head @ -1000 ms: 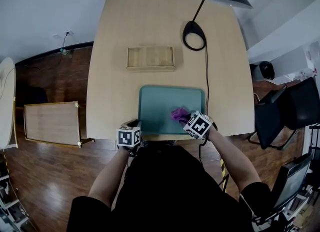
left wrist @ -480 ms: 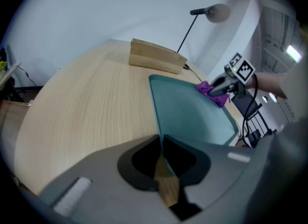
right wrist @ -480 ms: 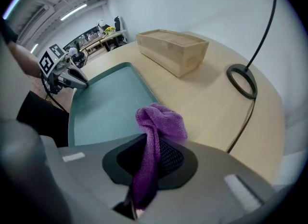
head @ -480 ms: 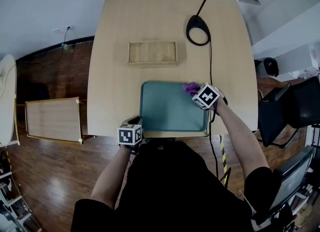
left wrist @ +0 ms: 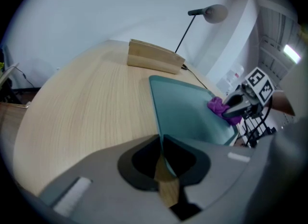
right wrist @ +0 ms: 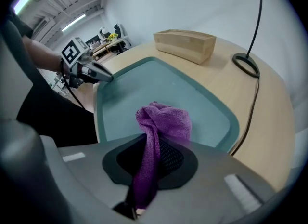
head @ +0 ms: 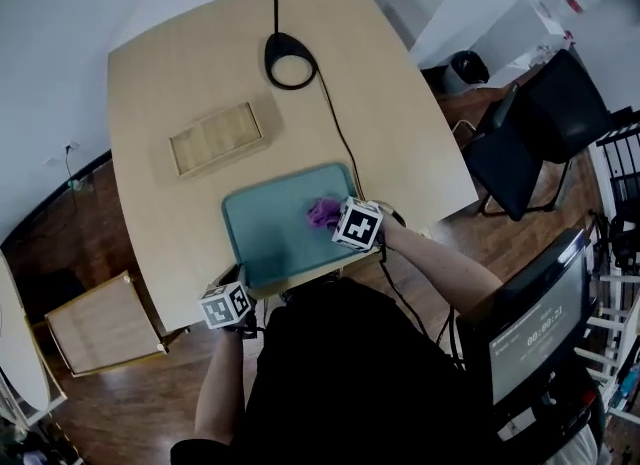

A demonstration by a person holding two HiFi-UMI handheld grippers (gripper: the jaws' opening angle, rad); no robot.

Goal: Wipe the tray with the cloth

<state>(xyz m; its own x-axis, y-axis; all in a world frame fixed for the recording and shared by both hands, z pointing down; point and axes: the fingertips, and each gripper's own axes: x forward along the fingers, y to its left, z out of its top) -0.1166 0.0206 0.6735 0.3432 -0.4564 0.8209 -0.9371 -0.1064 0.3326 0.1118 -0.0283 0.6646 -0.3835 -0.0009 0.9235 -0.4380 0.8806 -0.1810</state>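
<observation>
A teal tray [head: 275, 238] lies at the near edge of the wooden table. My left gripper [head: 240, 288] is shut on the tray's rim [left wrist: 160, 143] at its near left corner. My right gripper [head: 338, 219] is shut on a purple cloth [head: 322, 213], whose bunched end rests on the tray's right half. In the right gripper view the cloth [right wrist: 162, 120] runs up between the jaws of the gripper [right wrist: 150, 153] and spreads onto the tray [right wrist: 144, 85]. The left gripper view shows the cloth [left wrist: 219, 107] and right gripper [left wrist: 237, 106] near the tray's right rim.
A wooden box [head: 215, 138] lies on the table beyond the tray. A black lamp base [head: 290, 58] stands at the back, its cable [head: 350, 153] running down past the tray's right side. A black chair [head: 530, 133] is off the table's right.
My right gripper carried the cloth from the tray's near right up to its far right corner, then back toward me along the right side. The left gripper stayed on the rim. The head view has turned.
</observation>
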